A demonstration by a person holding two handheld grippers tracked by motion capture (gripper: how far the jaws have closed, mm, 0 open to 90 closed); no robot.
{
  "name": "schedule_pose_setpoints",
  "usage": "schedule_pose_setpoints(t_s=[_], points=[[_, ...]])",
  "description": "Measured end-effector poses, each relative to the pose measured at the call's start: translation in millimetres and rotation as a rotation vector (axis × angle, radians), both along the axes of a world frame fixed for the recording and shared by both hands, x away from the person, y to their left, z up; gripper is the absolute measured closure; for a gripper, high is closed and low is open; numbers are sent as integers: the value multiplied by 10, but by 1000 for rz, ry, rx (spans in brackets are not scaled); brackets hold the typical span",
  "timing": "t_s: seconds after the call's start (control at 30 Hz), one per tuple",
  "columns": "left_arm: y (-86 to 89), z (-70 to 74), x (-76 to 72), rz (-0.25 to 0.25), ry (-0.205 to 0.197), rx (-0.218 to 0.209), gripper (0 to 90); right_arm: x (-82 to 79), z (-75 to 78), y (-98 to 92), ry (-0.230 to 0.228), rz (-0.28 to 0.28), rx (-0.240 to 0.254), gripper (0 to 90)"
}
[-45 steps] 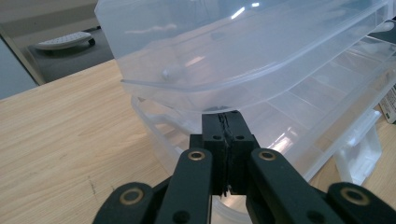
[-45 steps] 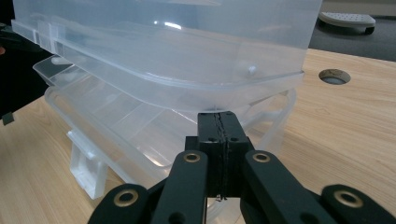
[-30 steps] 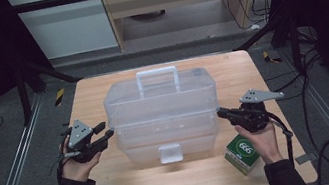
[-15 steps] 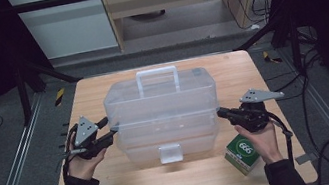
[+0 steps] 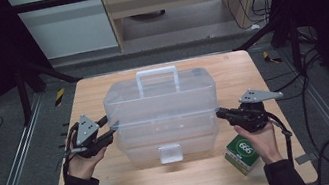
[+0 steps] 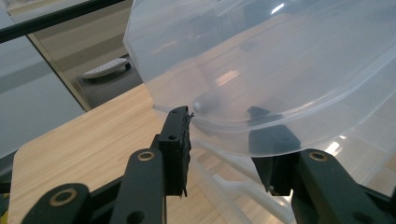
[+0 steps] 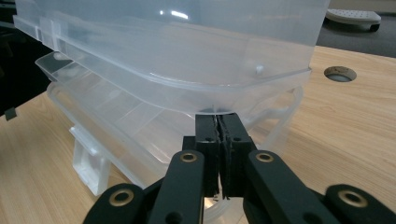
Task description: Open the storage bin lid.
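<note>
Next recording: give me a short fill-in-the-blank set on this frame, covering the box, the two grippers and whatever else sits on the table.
1. The clear plastic box has a carrying ____ on top of its lid.
2. The right gripper has its jaws ____ under the box's side rim.
3. The left gripper has its jaws ____ at the box's other end.
4. The small carton near the person's right hand is ____ in colour.

Missing words: handle; shut; open; green

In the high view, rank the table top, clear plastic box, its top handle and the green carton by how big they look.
1. table top
2. clear plastic box
3. top handle and green carton: these look alike in size, and the carton is partly hidden by the right hand, so unranked.
</note>
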State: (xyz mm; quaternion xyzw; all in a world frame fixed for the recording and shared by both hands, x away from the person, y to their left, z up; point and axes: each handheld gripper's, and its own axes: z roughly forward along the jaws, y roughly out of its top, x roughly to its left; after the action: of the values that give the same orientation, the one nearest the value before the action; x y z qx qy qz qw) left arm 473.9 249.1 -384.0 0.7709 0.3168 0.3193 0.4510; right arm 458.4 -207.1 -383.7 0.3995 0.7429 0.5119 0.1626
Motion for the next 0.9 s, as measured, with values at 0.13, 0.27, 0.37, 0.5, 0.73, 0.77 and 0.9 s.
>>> schedule_pose_setpoints(t_s=[0.13, 0.27, 0.37, 0.5, 0.73, 0.77, 0.9], points=[[0, 5, 0, 3, 7, 0, 586, 16, -29, 9, 15, -19, -35, 853], [3, 7, 1, 5, 13, -4, 586, 57, -119, -14, 50, -52, -70, 833], [5, 9, 4, 5, 18, -8, 586, 90, -197, -21, 81, -61, -88, 811], [7, 12, 7, 6, 20, -12, 585, 116, -261, 18, 117, -53, -105, 791], [8, 23, 14, 8, 25, -18, 585, 139, -321, 74, 141, -35, -125, 782], [9, 26, 16, 8, 26, -20, 585, 142, -326, 76, 142, -35, -126, 778], [11, 45, 30, 9, 26, -27, 587, 148, -328, 76, 152, -39, -120, 778]])
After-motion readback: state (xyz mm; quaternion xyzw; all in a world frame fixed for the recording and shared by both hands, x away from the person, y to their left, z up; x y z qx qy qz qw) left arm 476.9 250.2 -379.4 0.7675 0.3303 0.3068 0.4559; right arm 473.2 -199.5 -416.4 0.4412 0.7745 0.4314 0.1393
